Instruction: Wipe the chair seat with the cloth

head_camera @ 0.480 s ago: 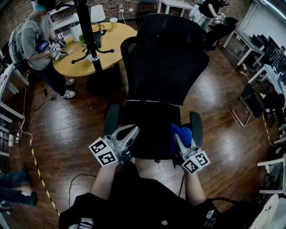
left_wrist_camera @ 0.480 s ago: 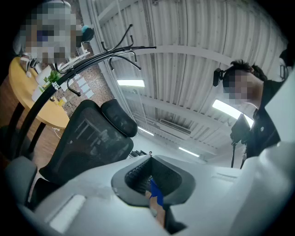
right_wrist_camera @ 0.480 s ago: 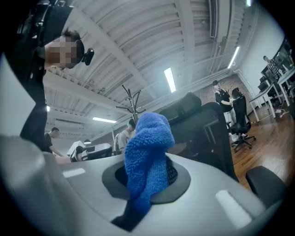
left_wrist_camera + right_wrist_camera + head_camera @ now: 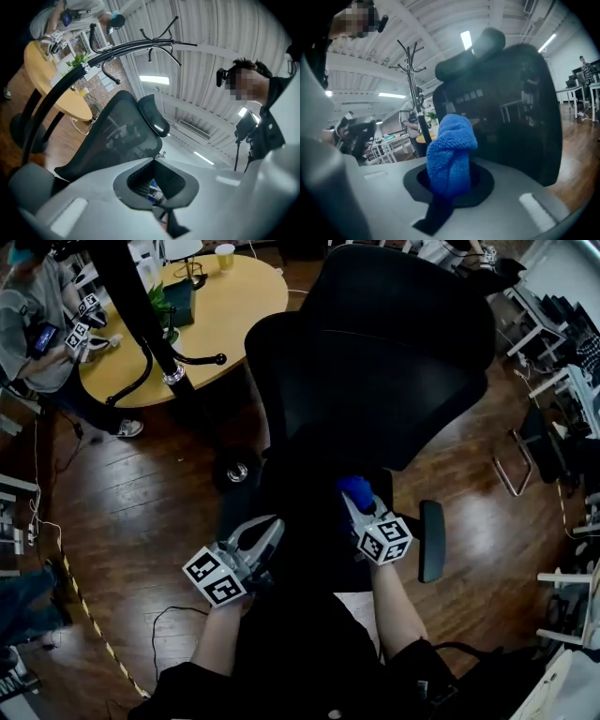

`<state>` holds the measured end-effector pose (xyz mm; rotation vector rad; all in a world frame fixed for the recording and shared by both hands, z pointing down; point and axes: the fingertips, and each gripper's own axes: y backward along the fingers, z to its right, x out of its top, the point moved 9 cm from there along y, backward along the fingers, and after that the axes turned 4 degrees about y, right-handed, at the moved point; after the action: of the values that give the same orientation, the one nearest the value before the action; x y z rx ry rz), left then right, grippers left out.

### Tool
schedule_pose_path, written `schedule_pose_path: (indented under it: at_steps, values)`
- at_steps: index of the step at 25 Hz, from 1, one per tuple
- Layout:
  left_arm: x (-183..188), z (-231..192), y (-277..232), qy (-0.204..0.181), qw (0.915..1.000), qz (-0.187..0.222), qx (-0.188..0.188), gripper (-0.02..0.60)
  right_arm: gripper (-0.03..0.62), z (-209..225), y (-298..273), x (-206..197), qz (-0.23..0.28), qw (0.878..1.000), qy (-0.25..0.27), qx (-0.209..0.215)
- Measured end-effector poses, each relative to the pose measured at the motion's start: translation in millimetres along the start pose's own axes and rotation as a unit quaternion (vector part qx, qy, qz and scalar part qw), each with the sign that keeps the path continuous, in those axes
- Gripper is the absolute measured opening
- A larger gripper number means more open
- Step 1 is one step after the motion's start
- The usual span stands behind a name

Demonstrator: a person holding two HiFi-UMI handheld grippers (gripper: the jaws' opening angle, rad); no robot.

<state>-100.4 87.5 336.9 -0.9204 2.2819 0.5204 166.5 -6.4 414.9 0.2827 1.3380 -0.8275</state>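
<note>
Your right gripper [image 4: 362, 510] is clamped tight on the blue cloth [image 4: 356, 489]. The cloth stands out past the jaw tips as a bunched wad, its length running along the jaws toward the backrest [image 4: 375, 362]. The gripper sits over the right rear part of the chair seat [image 4: 307, 521], near the right armrest [image 4: 431, 540]. The seat lies beneath the wad and spreads from it to your left and back toward you. Whether cloth and seat are touching cannot be told, as the surface is too dark. Your left gripper [image 4: 266, 532] has its jaws drawn together on nothing, at the seat's front left edge. Judgement: the right hand does the work, and the coming stroke needs the wad tipped down onto the seat and drawn leftward.
</note>
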Motion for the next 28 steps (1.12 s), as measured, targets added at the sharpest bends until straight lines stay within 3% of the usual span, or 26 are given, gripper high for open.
schedule_pose_path:
  at_steps: [3,7,13,15,20,28]
  values:
    - [-17.2,-24.4,-5.2,0.017,0.9993,0.012,0.03,-0.009,0.035,21.5,-72.9,-44.3,-0.069,0.997,-0.006,0.015]
    - [-47.8,-66.8,-2.9,0.048,0.9958,0.03,0.072,-0.009,0.035,28.5,-178.3,-119.8,-0.166,0.985,-0.021,0.044]
    - [-64.4,-98.4,7.5,0.082,0.9931,0.045,0.07,-0.009,0.035,12.8,-278.0,-180.6,-0.236,0.971,0.021,0.042]
    - [-66.4,-101.4,12.7,0.089,0.9921,0.048,0.074,-0.009,0.035,8.3,-285.6,-187.3,-0.254,0.965,0.04,0.043]
    - [-63.2,-99.3,17.5,0.085,0.9928,0.041,0.074,-0.009,0.035,20.1,-273.3,-184.0,-0.234,0.972,0.022,0.014]
    - [-63.0,-97.7,3.9,0.065,0.9953,-0.025,0.067,-0.009,0.035,144.0,-178.7,-205.2,-0.255,0.959,-0.021,-0.122]
